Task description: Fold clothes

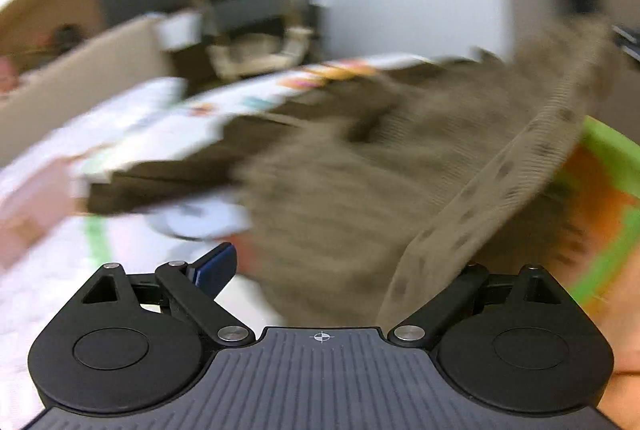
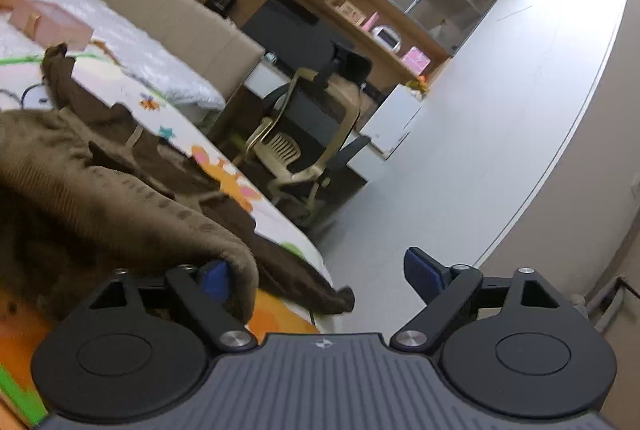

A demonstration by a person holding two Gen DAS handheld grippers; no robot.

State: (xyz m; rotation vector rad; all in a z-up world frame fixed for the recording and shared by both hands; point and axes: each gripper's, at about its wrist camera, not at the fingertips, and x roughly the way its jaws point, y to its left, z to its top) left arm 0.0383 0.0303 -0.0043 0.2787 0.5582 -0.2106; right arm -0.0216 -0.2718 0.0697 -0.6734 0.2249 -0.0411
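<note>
Ahead of my right jaws the grey floor (image 2: 400, 190) lies open toward the wall. The brown garment (image 2: 100, 198) heaps on the bed (image 2: 172, 110) to my left, draping over one blue pad. An office chair (image 2: 304, 150) stands beside the bed's edge, narrowing that passage

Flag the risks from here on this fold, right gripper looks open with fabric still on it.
1. The brown garment is draped over one finger of the open right gripper; pulling away could drag the fold apart.
2. The garment's hem hangs over the bed edge and may slide off.
3. The left gripper view is blurred and its grip unclear; the raised edge may drop.
</note>
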